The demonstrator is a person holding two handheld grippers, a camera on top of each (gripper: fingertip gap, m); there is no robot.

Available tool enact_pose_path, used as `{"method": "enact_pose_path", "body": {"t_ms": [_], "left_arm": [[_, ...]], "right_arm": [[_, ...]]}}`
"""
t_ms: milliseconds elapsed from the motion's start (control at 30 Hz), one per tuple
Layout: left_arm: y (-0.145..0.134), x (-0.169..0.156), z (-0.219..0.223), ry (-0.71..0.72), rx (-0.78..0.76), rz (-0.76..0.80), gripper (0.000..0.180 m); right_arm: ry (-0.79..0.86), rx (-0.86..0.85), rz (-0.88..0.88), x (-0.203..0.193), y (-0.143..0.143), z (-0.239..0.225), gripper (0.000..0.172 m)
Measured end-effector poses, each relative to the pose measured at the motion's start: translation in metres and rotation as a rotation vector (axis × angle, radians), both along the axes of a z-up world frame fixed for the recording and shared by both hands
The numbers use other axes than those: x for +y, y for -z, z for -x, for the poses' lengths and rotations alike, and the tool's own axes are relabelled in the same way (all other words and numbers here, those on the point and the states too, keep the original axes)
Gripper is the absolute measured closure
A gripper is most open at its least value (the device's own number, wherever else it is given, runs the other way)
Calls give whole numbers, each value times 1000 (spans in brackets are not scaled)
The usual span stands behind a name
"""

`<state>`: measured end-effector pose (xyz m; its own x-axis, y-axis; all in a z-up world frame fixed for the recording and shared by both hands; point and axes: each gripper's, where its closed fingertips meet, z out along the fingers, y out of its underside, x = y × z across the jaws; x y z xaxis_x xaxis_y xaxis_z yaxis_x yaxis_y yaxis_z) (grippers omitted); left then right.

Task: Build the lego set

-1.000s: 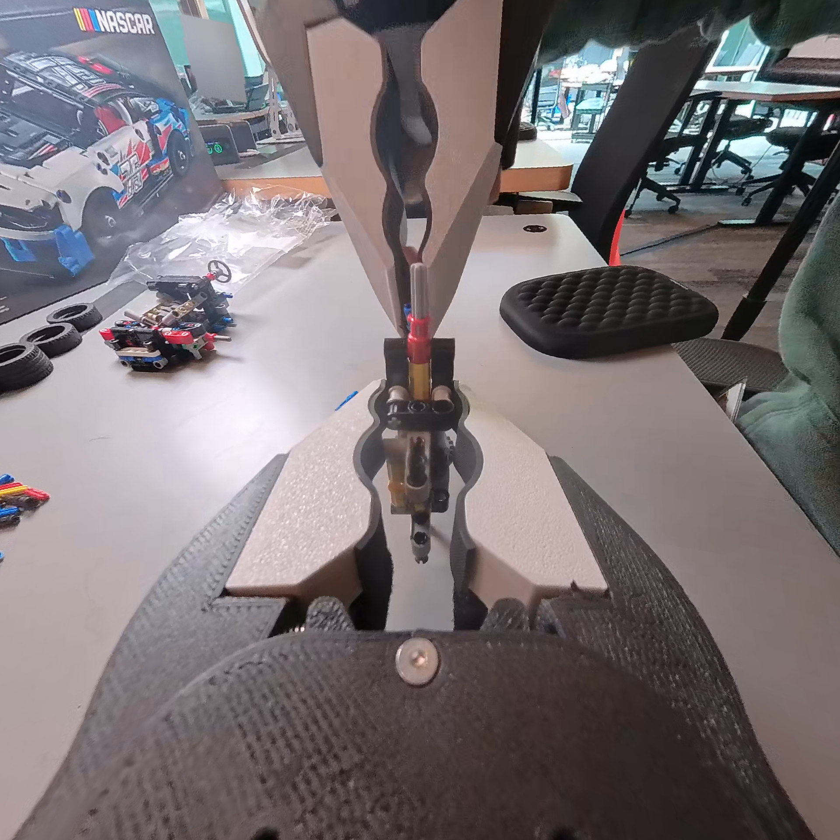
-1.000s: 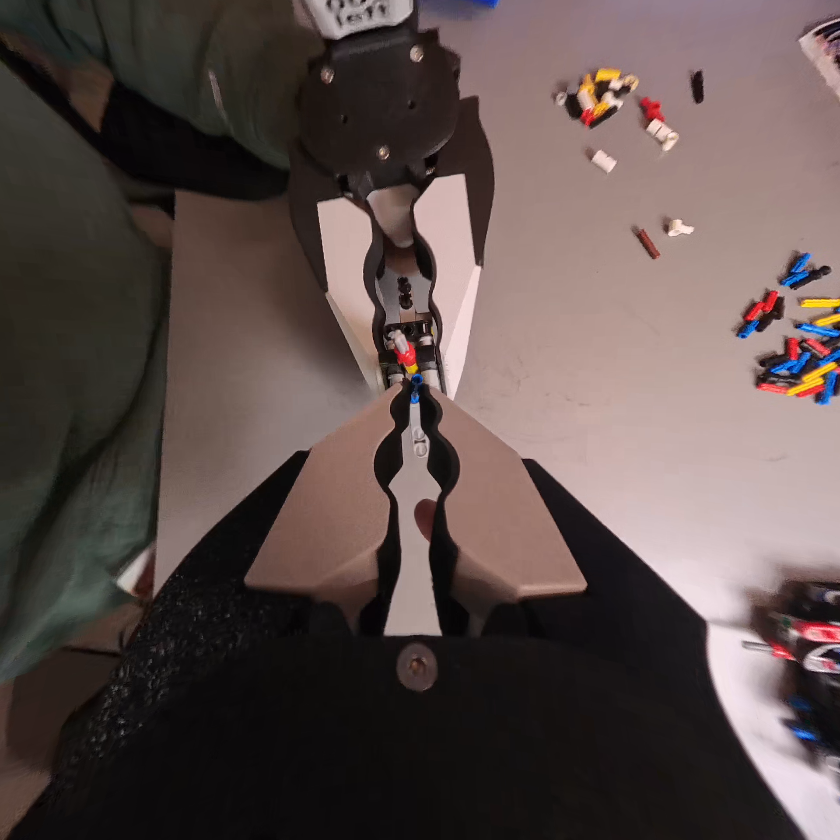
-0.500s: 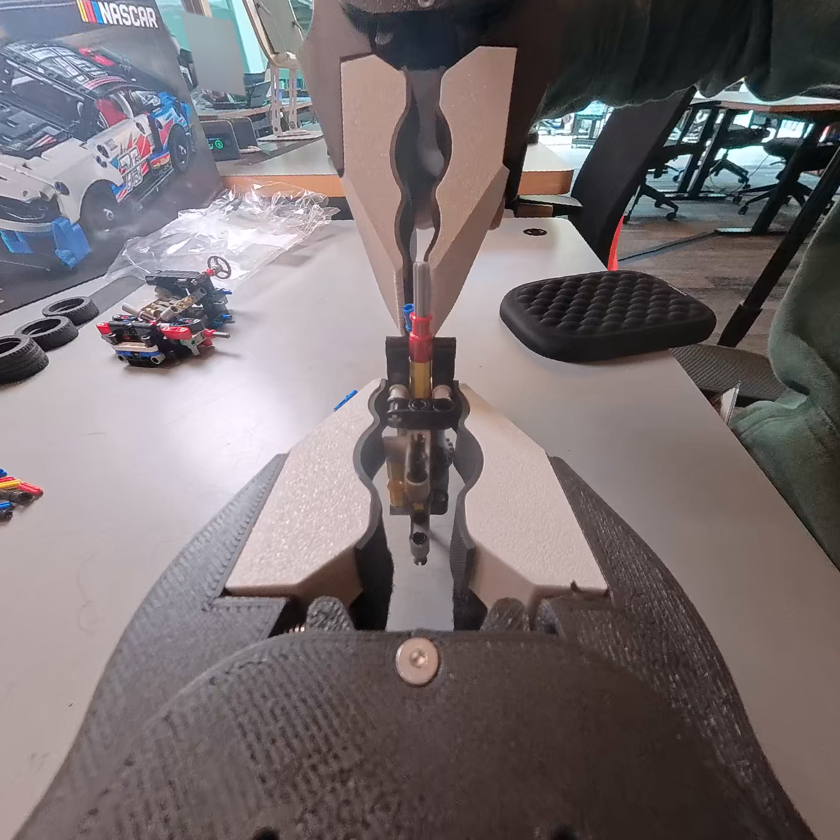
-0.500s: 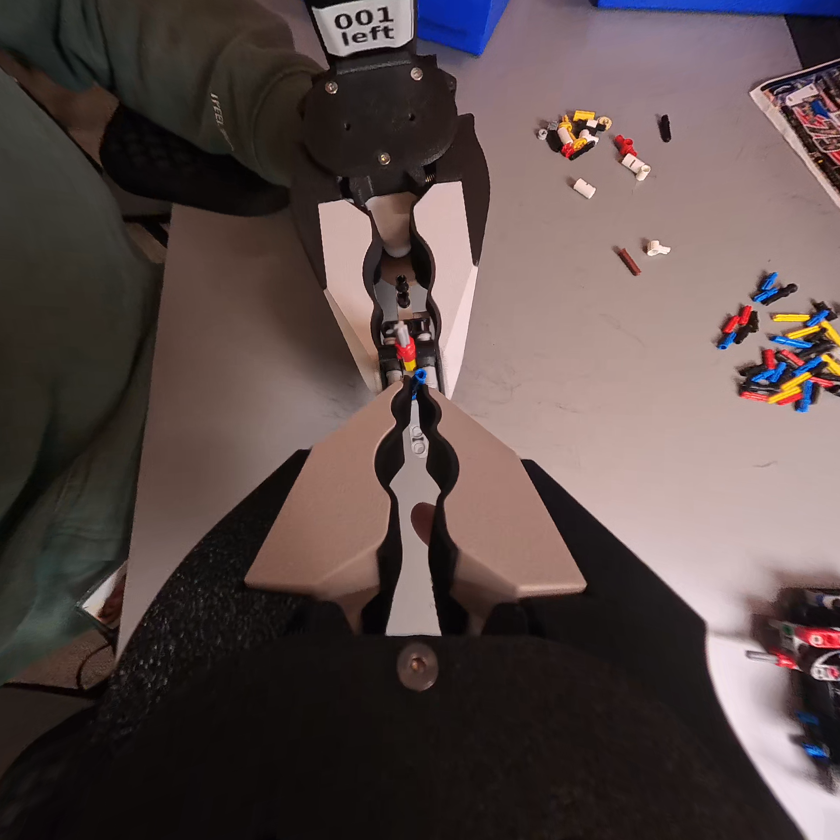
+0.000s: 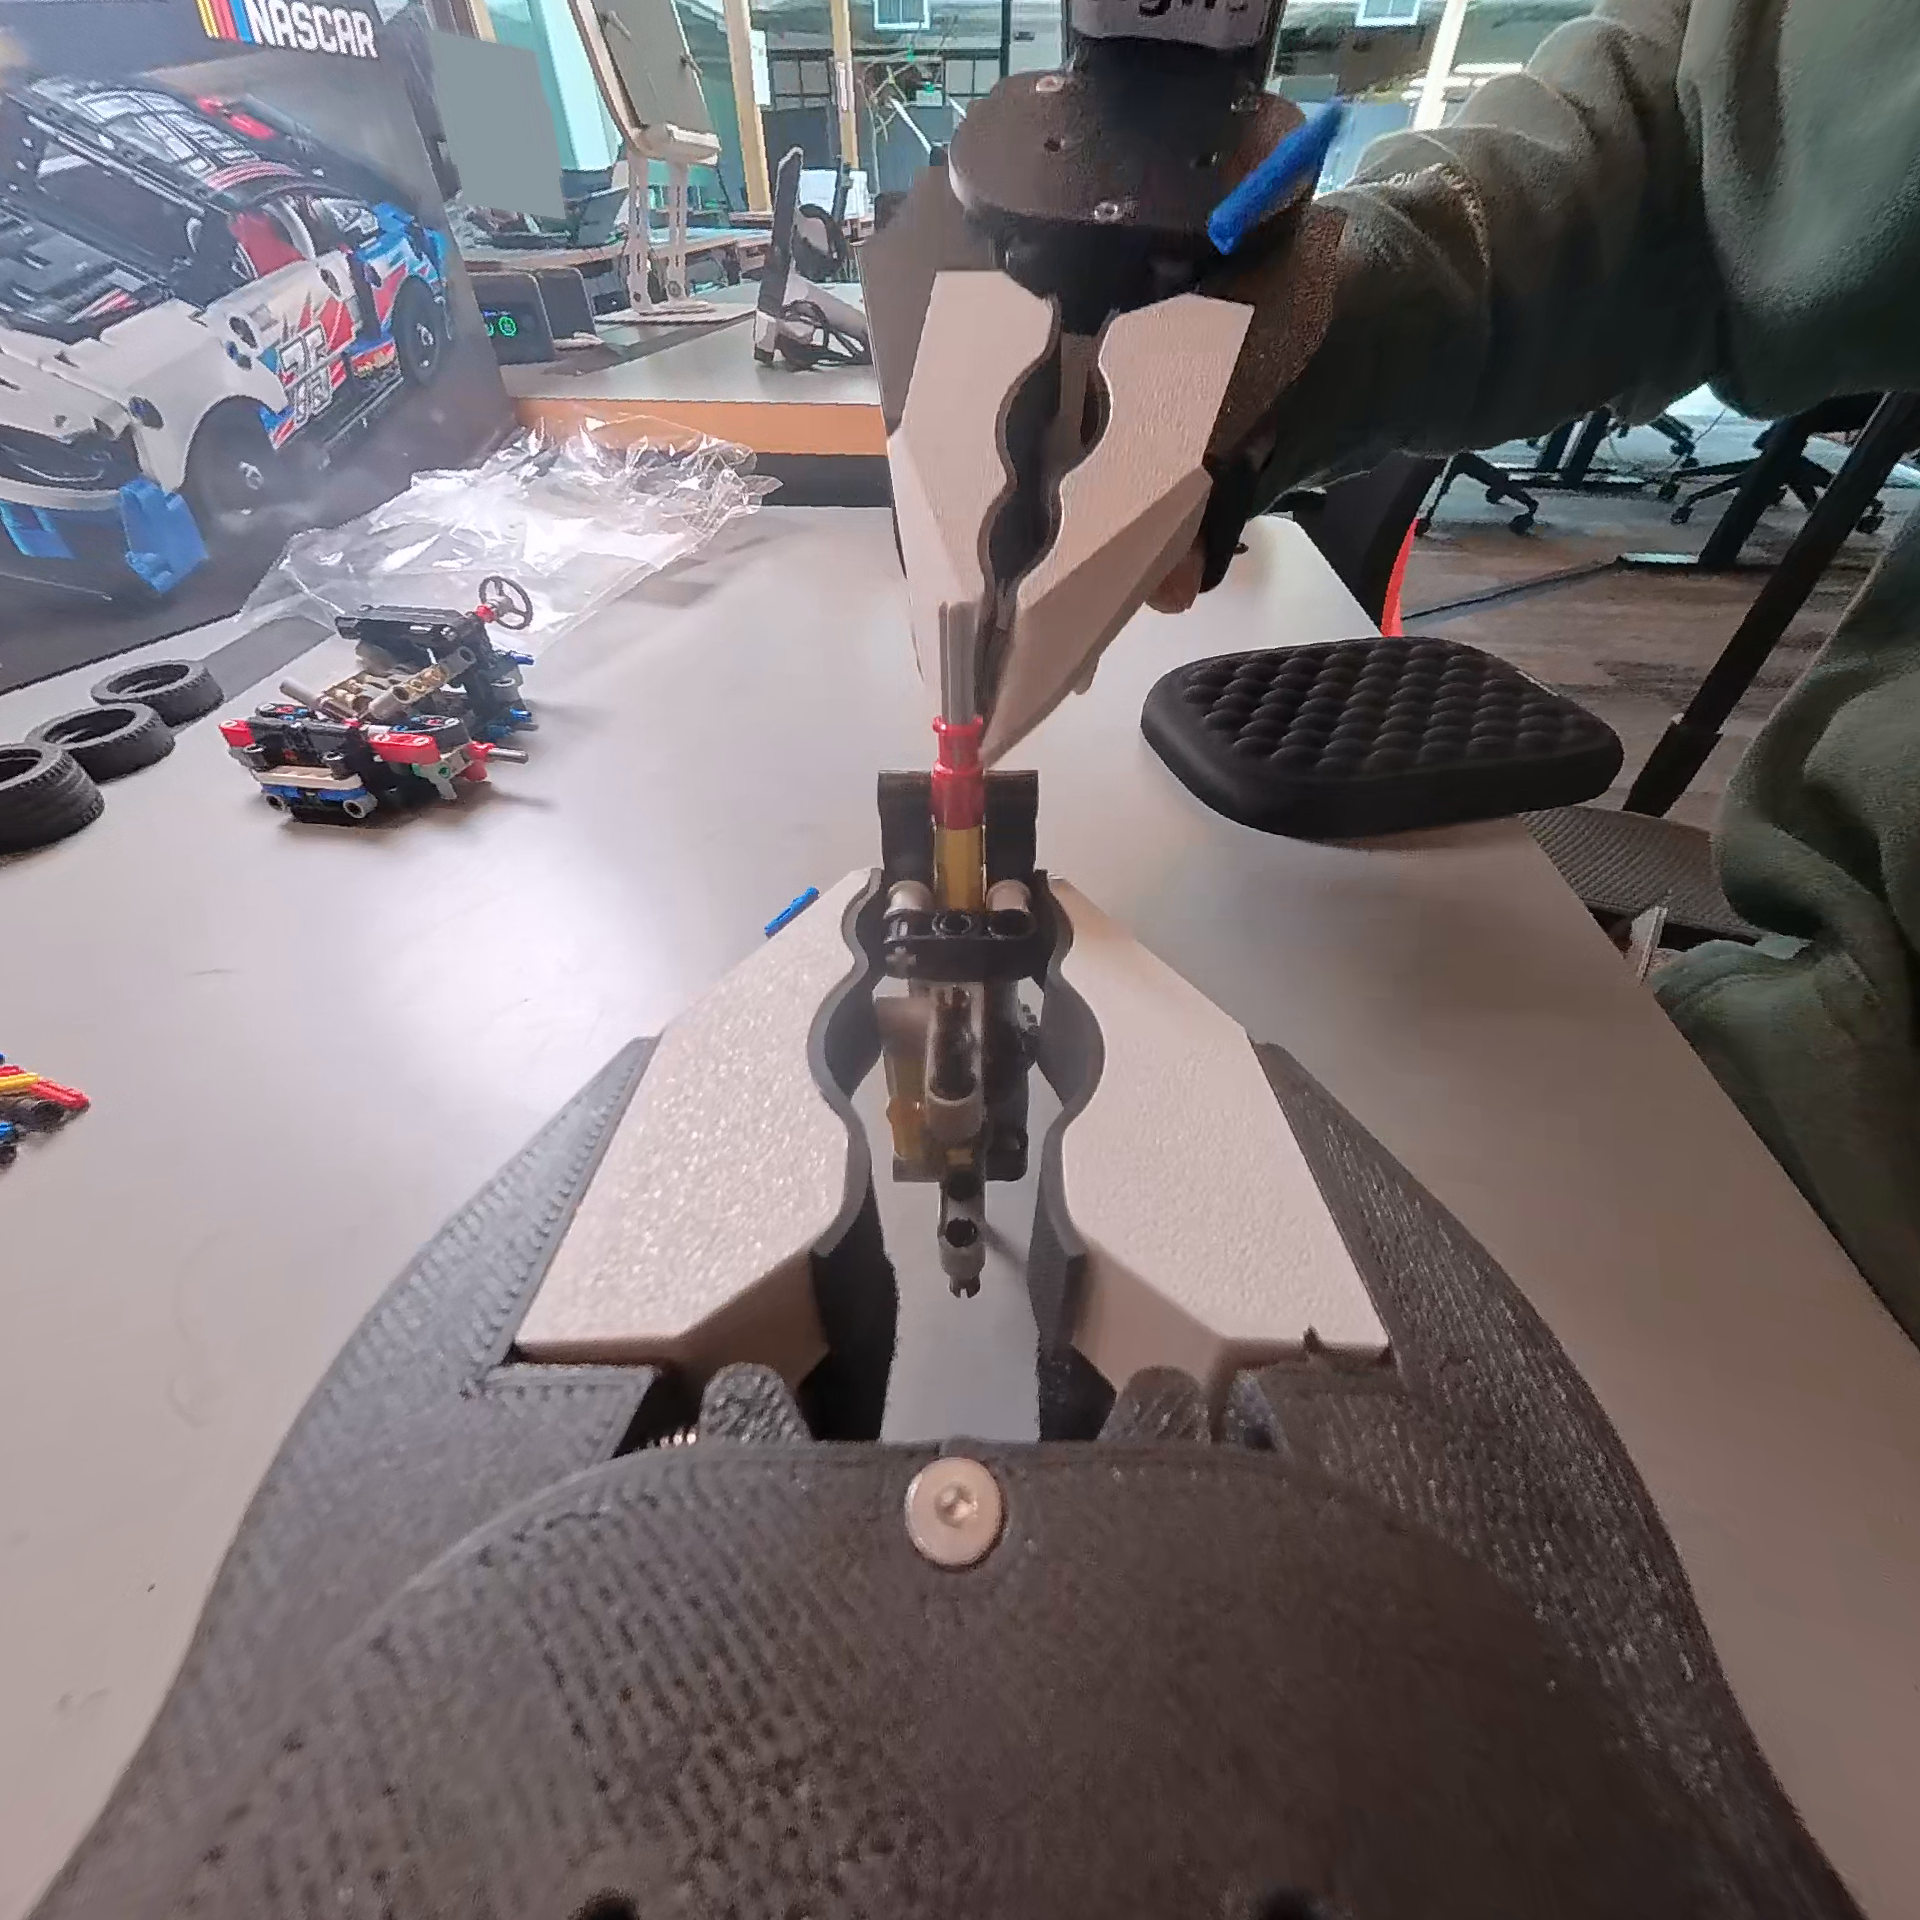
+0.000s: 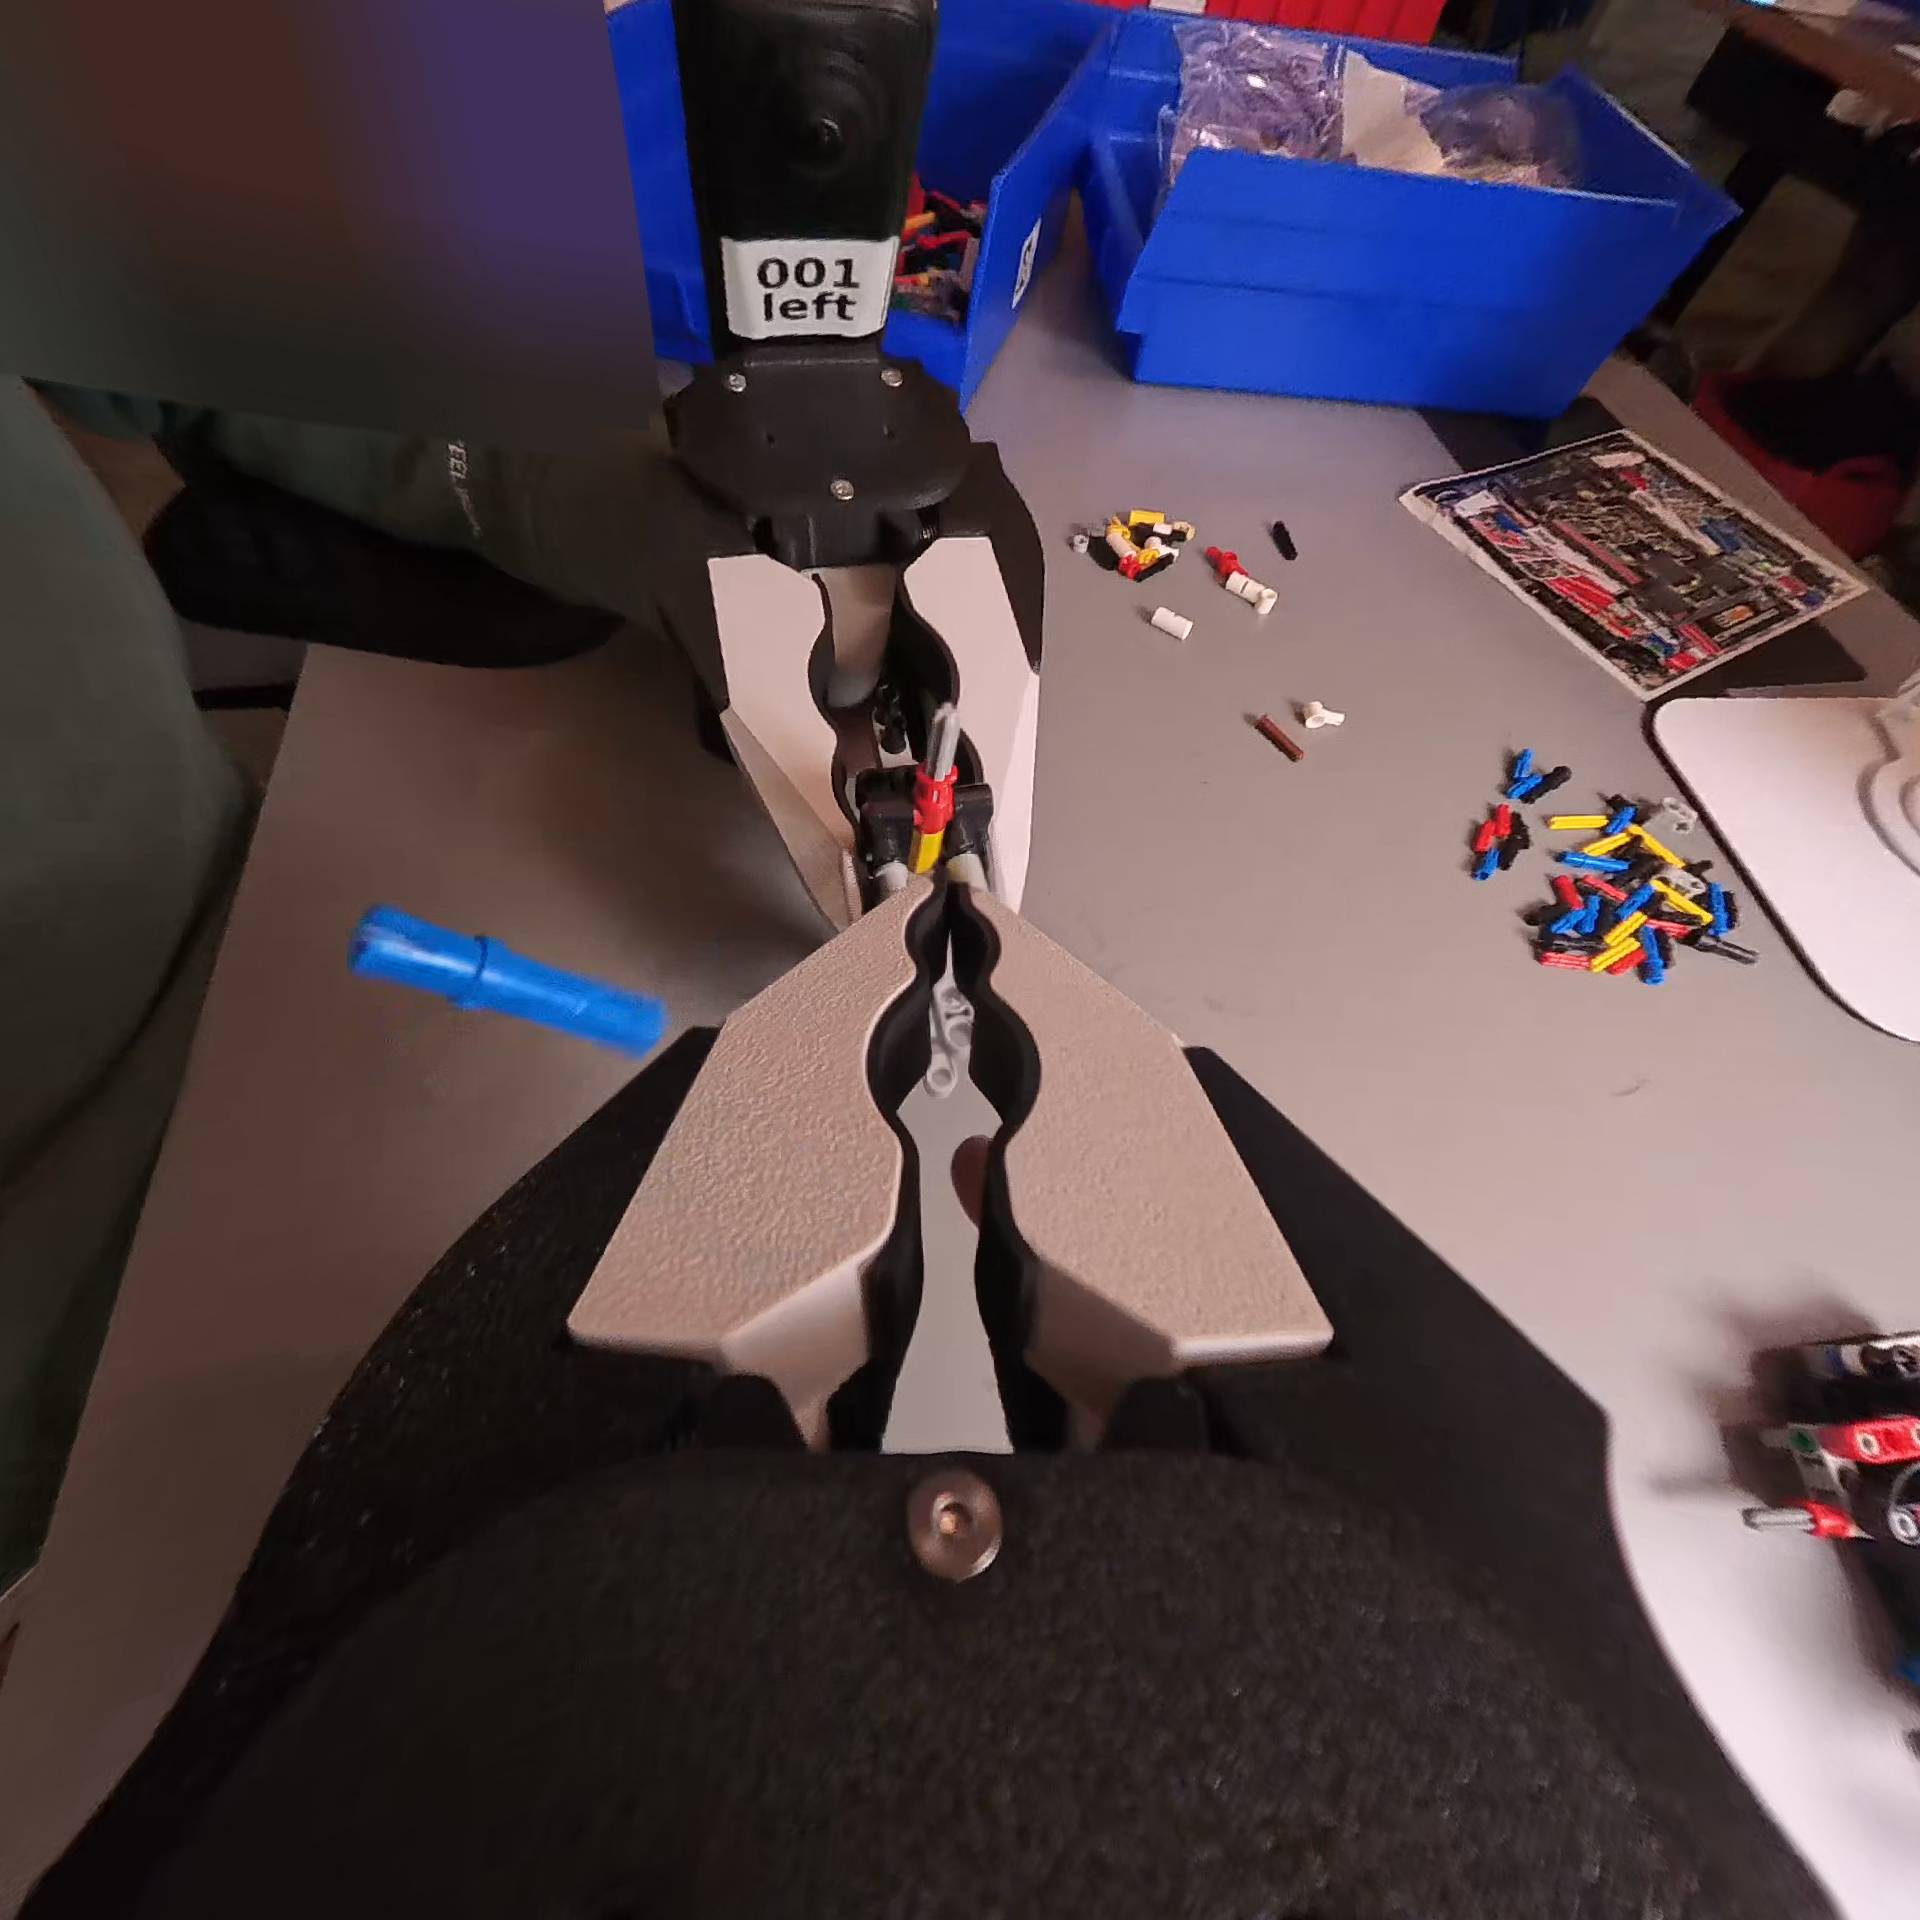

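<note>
Left gripper (image 5: 961,914): its two pads are clamped on the sides of a small brick assembly (image 5: 961,997), a black, tan and yellow block held off the grey table (image 5: 416,1091).
Brick assembly, top: a grey axle (image 5: 956,665) with a red bush (image 5: 958,764) and a yellow sleeve (image 5: 958,857) stands up out of the black frame.
Right gripper (image 6: 948,904): fingers closed tip to tip; a light grey holed piece (image 6: 945,1039) shows in the hollow between the pads further back, and whether the pads press on it cannot be told. The tips sit right at the near end of the assembly, beside the yellow sleeve.
Right gripper, seen from the left: it comes down from above with its tips beside the grey axle, just above the red bush; contact cannot be judged.
Blue pin (image 6: 499,982): blurred, appearing left of the right gripper's fingers, apart from both grippers.
Loose pins (image 6: 1610,883): a heap of blue, red, yellow and black ones on the table right of the grippers.
Small parts (image 6: 1174,551): scattered white, yellow and red bits further back.
Half-built model (image 5: 384,717): on the table left of the left gripper, well apart.
Tyres (image 5: 104,727): black, in a row at the left edge.
Black pad (image 5: 1382,727): dimpled, at the table's right edge.
Clear bag (image 5: 540,520): behind the model.
Booklet (image 6: 1631,561): printed, far right.
Blue bins (image 6: 1351,249): at the back of the table.
Box (image 5: 208,312): printed with a race car, standing at the far left.
</note>
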<state>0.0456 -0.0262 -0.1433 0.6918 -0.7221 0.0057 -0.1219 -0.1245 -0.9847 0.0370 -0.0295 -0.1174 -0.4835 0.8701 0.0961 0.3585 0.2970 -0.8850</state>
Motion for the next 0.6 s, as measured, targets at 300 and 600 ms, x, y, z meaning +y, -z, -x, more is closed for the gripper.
{"method": "enact_pose_path", "body": {"t_ms": [300,600], "left_arm": [[0,4,9,-54,-8,11,155],[0,6,15,-75,-37,35,156]], "right_arm": [[160,10,112,33,4,5,172],[-62,-271,86,-13,40,-63,156]]}}
